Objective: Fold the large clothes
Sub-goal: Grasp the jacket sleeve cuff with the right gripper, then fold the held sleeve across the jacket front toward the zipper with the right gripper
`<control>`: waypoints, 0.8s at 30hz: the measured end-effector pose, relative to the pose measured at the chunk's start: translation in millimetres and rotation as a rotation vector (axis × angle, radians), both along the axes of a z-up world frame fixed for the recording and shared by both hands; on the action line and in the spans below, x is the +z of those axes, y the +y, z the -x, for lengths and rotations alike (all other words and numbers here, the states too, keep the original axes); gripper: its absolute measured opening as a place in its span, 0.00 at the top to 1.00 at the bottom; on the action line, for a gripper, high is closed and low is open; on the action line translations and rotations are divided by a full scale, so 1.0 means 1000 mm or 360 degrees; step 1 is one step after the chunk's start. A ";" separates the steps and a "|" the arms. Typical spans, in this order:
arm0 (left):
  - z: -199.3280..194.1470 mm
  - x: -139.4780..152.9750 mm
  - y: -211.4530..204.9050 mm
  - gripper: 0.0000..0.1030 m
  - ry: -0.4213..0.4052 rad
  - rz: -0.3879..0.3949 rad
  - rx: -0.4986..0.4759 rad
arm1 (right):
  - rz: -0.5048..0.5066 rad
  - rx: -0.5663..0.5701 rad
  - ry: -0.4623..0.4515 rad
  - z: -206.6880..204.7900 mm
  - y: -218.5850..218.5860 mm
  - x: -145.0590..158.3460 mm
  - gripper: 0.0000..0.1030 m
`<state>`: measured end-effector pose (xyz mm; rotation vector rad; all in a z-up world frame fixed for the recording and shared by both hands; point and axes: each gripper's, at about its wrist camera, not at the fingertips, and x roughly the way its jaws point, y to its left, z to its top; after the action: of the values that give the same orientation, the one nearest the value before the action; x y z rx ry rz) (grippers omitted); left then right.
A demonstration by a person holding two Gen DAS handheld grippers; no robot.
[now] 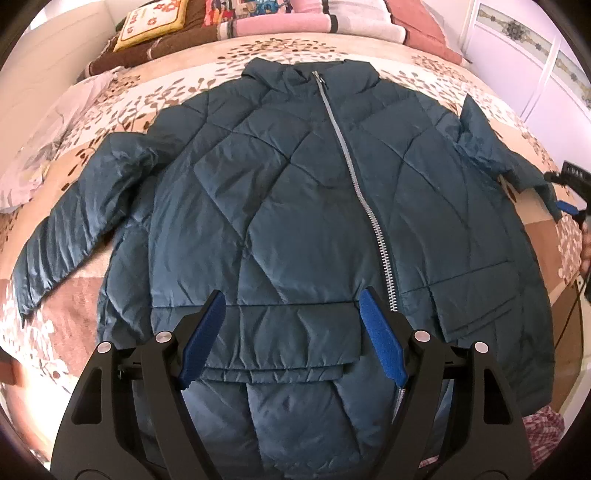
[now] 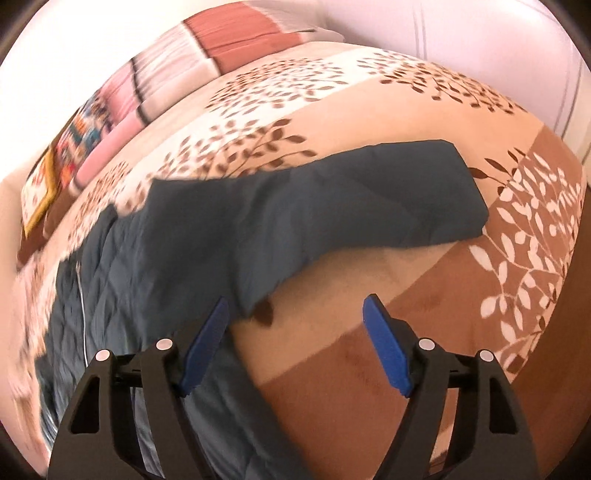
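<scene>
One bed [image 1: 406, 51], covered by a leaf-print spread in cream, tan and brown; edges cut off by the lens rim in both views. One teal quilted jacket [image 1: 280, 192] laid flat, front up, on the bed, collar toward the far end, hem nearest the left wrist camera. One silver zipper [image 1: 354, 173], closed, running diagonally from collar to hem; lowest stretch hidden behind the right-hand finger. Two sleeves counted: one [image 1: 74, 221] spread out on the picture's left, one [image 2: 332, 192] on the opposite side, angled outward over the spread, cuff end free. Several pillows and folded blankets [image 1: 280, 22] piled at the head of the bed; exact count not determinable, pile cropped by the frame. Two grippers. Left gripper [image 1: 295, 325] above the hem flap, jaws spread wide, nothing pinched; contact with the fabric cannot be told. Right gripper [image 2: 297, 328] just beside the jacket's side edge below the sleeve, jaws spread, bare spread between them; left-hand pad [image 2: 207, 343] overlapping the fabric edge, touching or not unclear. Right wrist view motion-blurred, quilting detail hard to make out.
</scene>
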<state>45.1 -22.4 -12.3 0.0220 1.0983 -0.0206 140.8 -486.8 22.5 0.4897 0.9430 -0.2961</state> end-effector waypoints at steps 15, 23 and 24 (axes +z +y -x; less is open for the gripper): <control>-0.012 -0.010 -0.001 0.27 0.0043 0.0014 -0.0009 | -0.0685 -0.0473 -0.0004 -0.031 -0.076 -0.057 0.89; -0.013 -0.005 0.012 0.27 -0.0020 0.0083 0.0021 | -0.0065 -0.0106 -0.0394 -0.030 -0.015 0.058 0.94; -0.012 -0.003 0.015 0.27 -0.0032 0.0094 0.0028 | 0.0024 -0.0016 -0.0444 -0.030 0.002 0.075 0.94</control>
<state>57.3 -7.8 -15.7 -0.0407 1.0772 -0.0370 170.6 -485.3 97.1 0.5072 0.6666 -0.2364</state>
